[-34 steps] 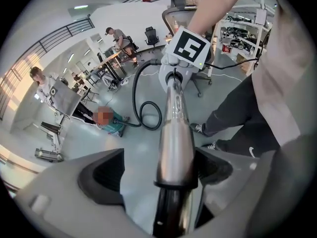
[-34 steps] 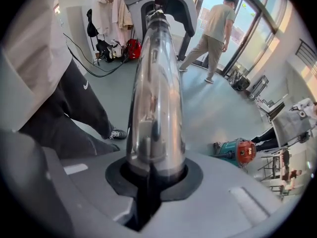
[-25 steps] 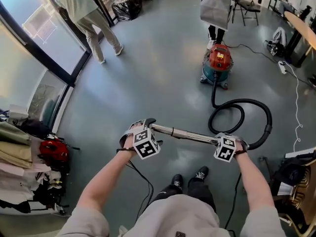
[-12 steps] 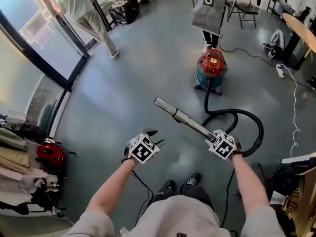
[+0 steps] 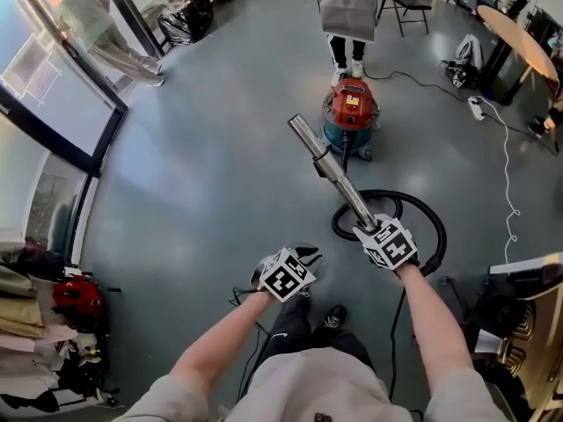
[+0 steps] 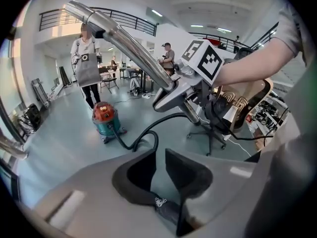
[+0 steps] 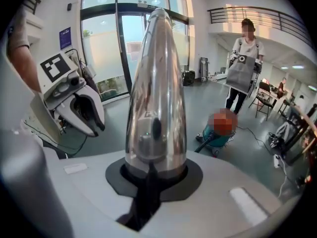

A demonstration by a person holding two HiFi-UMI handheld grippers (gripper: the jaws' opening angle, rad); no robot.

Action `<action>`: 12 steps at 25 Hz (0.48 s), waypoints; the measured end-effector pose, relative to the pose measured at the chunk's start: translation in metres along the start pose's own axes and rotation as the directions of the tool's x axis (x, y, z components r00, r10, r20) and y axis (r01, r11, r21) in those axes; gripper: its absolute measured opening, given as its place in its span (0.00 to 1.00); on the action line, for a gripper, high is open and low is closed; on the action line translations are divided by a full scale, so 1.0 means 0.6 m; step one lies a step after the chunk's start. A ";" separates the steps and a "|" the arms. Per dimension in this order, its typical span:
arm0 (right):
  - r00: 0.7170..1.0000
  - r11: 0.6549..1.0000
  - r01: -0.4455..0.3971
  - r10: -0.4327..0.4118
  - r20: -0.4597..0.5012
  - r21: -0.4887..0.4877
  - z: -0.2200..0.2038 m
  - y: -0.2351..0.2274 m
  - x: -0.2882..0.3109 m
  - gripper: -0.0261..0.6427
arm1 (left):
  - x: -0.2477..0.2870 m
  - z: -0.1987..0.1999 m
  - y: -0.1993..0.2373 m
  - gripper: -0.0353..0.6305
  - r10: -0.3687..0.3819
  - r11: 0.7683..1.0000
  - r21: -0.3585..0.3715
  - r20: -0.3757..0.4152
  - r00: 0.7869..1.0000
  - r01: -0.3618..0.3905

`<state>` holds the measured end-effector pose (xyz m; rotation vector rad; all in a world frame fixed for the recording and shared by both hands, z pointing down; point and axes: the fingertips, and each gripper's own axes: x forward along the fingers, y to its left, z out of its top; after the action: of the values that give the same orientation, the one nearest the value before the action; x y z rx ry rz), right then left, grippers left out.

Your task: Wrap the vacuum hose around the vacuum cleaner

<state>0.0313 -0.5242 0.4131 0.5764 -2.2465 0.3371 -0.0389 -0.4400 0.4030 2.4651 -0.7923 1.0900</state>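
Currently the right gripper (image 5: 368,227) pinches the metal wand (image 5: 327,167), whose long axis points forward at the vacuum cleaner (image 5: 350,112). The hose (image 5: 422,203) loops on the floor just beside that gripper. The left gripper (image 5: 306,258), jaws spread and empty, hangs farther off.

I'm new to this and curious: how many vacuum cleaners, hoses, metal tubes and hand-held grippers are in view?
Red-and-teal canister vacuum cleaner: 1
Black flexible hose: 1
Shiny metal wand tube: 1
Hand-held grippers: 2 (left gripper, right gripper)
Total: 5
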 end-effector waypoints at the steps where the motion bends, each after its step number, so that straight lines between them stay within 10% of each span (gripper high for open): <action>1: 1.000 1.000 0.010 -0.010 0.007 0.026 0.010 -0.010 0.001 0.15 | 0.011 0.010 0.003 0.15 -0.024 1.000 0.010 0.010 1.000 0.024; 12: 0.974 0.915 0.092 -0.165 0.157 0.393 0.138 -0.142 0.007 0.15 | 0.110 0.081 0.010 0.15 -0.339 0.938 0.087 0.030 0.940 0.335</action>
<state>0.0201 -0.6328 0.3664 0.9948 -2.3181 0.6911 0.0214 -0.4926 0.4216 2.5743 -0.3204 0.9581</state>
